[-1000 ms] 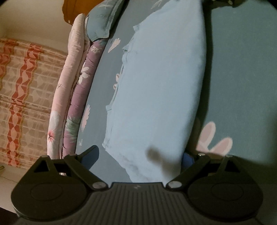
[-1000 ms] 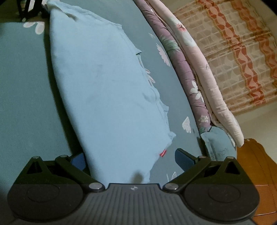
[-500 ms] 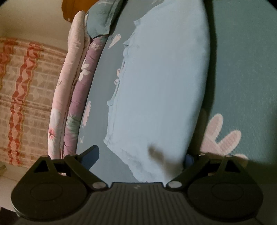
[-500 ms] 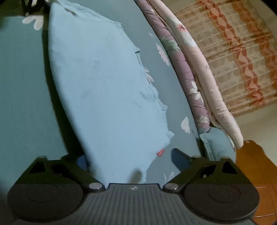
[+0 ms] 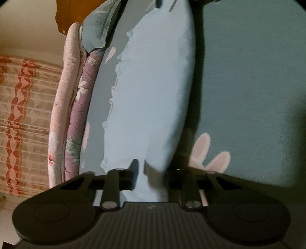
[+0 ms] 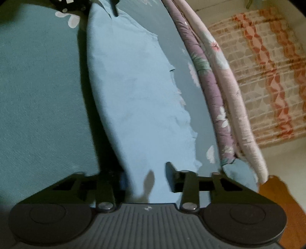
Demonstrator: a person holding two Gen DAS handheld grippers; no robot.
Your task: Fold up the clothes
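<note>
A light blue garment (image 5: 151, 92) lies folded in a long strip on the teal bedsheet (image 5: 248, 86). My left gripper (image 5: 151, 172) is closed on one end of it, the cloth bunched between the fingers. In the right wrist view the same garment (image 6: 137, 95) runs away from me, and my right gripper (image 6: 145, 176) is closed on its other end. The left gripper (image 6: 99, 3) shows at the garment's far end in the right wrist view.
A purple floral quilt (image 5: 78, 115) and a pink one (image 5: 59, 107) lie rolled along the bed's edge, also in the right wrist view (image 6: 210, 90). A teal pillow (image 5: 99, 24) sits at the far end. An orange patterned curtain (image 6: 267, 76) hangs beyond.
Both grippers went from wide open around the garment's ends to closed on the cloth. The garment looks narrower and pulled straighter between them.
</note>
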